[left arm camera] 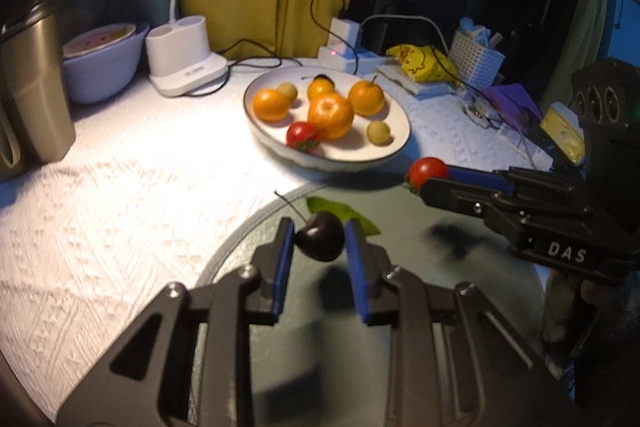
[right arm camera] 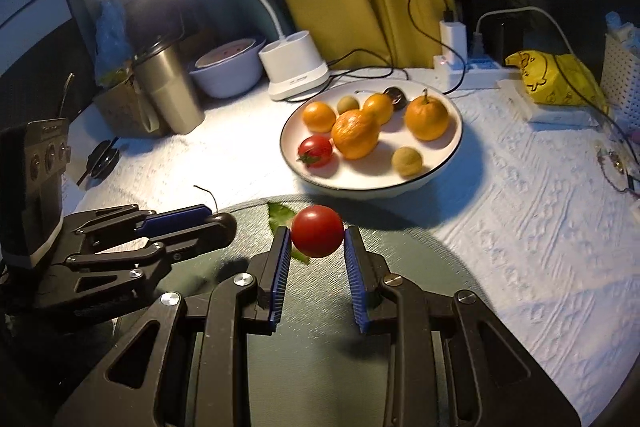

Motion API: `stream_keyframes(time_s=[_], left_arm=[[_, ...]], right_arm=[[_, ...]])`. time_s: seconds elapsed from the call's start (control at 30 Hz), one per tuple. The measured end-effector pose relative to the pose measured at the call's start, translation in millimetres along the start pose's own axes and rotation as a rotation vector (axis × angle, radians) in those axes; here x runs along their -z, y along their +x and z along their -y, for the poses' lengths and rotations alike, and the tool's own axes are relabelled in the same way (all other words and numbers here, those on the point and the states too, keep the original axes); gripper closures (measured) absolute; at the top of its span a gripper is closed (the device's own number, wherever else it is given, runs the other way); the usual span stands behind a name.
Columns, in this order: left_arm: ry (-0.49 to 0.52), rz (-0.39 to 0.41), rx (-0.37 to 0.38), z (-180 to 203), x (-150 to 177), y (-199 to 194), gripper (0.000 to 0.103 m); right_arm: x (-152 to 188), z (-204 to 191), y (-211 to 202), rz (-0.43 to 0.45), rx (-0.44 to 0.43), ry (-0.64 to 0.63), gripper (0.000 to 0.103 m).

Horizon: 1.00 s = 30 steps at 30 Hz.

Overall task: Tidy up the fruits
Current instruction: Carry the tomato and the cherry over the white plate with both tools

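Observation:
My left gripper (left arm camera: 319, 241) is shut on a dark cherry (left arm camera: 321, 242) with a stem, held above a grey round plate (left arm camera: 400, 307). My right gripper (right arm camera: 316, 239) is shut on a red cherry tomato (right arm camera: 317, 231) above the same grey plate (right arm camera: 420, 327). Each gripper shows in the other's view: the right (left arm camera: 424, 183) with its tomato (left arm camera: 427, 171), the left (right arm camera: 218, 221) at the left. A white plate (left arm camera: 392, 147) behind holds several oranges (left arm camera: 331, 115), a tomato (left arm camera: 302, 135) and small yellowish fruits (left arm camera: 379, 133). A green leaf (left arm camera: 340, 213) lies on the grey plate.
A white lamp base (left arm camera: 184, 59), a pale bowl (left arm camera: 104, 63) and a steel tumbler (left arm camera: 32, 95) stand at the back left. A power strip with chargers (left arm camera: 348, 47), a yellow bag (left arm camera: 420, 61) and a white basket (left arm camera: 476, 59) stand at the back right. A white textured cloth (left arm camera: 120, 187) covers the table.

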State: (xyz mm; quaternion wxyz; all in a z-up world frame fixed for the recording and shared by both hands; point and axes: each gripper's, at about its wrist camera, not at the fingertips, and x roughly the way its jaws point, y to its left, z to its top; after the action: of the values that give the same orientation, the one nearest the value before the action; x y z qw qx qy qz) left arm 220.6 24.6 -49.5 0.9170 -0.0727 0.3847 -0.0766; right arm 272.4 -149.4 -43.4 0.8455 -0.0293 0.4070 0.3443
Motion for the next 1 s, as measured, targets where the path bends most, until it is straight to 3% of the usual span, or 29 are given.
stream_keyframes(time_s=[0.43, 1.0], left_arm=[[0.058, 0.036, 0.021, 20.1, -36.8, 16.8, 0.076], [0.058, -0.001, 0.037, 23.1, -58.9, 68.1, 0.076]], right_arm=[[-19.6, 31.7, -1.5, 0.038, 0.019, 0.024, 0.074], [-44.7, 65.7, 27.2, 0.057, 0.071, 0.03, 0.074]])
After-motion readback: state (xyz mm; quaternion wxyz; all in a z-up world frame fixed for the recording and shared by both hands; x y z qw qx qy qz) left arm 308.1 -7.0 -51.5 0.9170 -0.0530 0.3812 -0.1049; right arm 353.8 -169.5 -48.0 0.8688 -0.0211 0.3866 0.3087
